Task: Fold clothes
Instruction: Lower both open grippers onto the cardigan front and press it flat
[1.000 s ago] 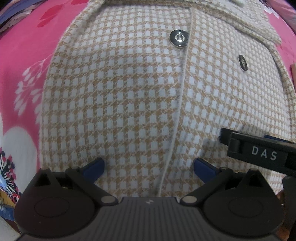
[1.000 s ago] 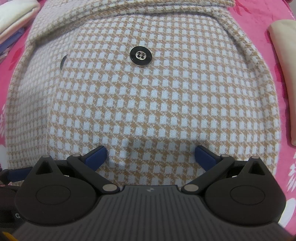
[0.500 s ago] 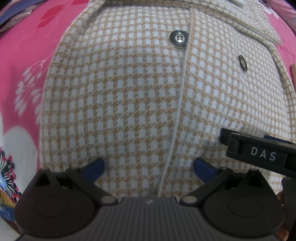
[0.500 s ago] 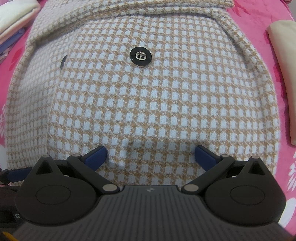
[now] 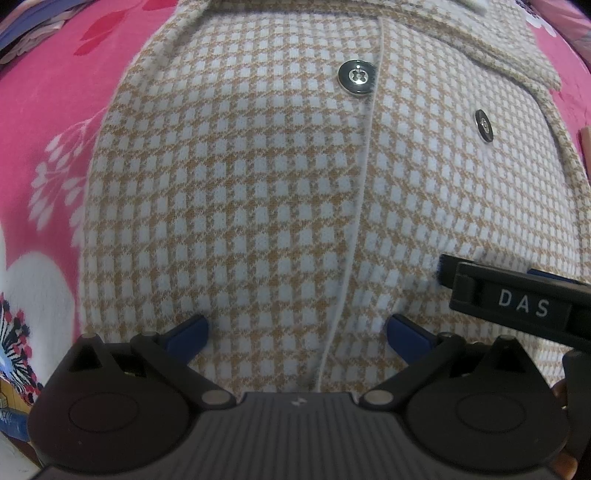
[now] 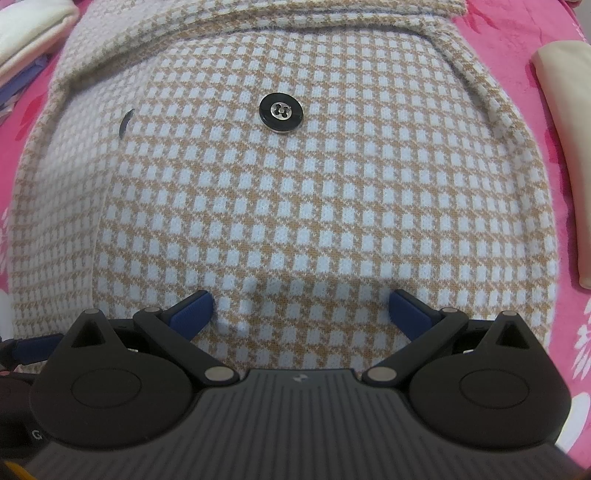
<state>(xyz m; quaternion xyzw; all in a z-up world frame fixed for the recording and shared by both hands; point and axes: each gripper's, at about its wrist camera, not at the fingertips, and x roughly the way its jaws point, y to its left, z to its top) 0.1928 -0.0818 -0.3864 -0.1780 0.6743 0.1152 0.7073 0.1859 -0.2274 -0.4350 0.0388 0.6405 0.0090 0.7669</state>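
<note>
Our right gripper over the checked coat

We see our two blue fingertips spread wide, set against the tan-and-white fabric. A dark four-hole button sits further up, with a second button edge-on to its left. The coat lies on a pink floral cover; a folded beige cloth lies at the right edge.

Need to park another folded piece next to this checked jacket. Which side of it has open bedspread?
Most bare pink floral bedspread lies left of the checked jacket, seen from the left wrist. On the right, a beige folded garment leaves only a narrow pink strip. The far-left corner holds folded white cloth. Both open grippers crowd the near hem.
</note>
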